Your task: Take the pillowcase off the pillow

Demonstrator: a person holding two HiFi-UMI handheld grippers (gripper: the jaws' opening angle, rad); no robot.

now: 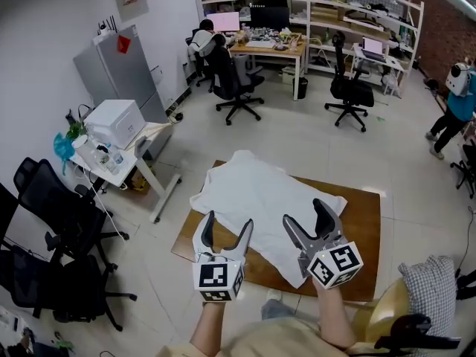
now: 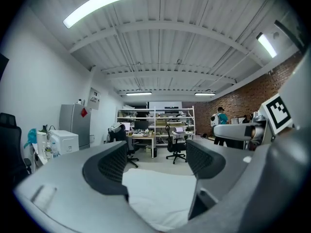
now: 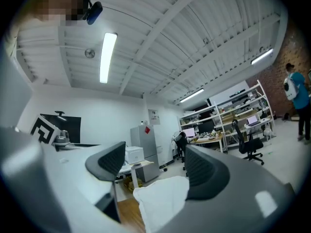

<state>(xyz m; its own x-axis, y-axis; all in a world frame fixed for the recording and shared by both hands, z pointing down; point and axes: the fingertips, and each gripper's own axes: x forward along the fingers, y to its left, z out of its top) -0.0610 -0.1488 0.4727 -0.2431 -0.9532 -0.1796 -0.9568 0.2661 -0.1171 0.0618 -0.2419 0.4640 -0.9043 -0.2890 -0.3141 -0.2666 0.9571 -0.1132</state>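
Both empty, jaws apart: left gripper (image 1: 228, 222), right gripper (image 1: 305, 213), near pillow (image 1: 256, 188).

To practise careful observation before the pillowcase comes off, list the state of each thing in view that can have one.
left gripper: open, empty, clear of the pillowcase.
right gripper: open, empty, clear of it too.
pillowcase: lying flat on the wooden table, untouched.
desk monitor: lit.
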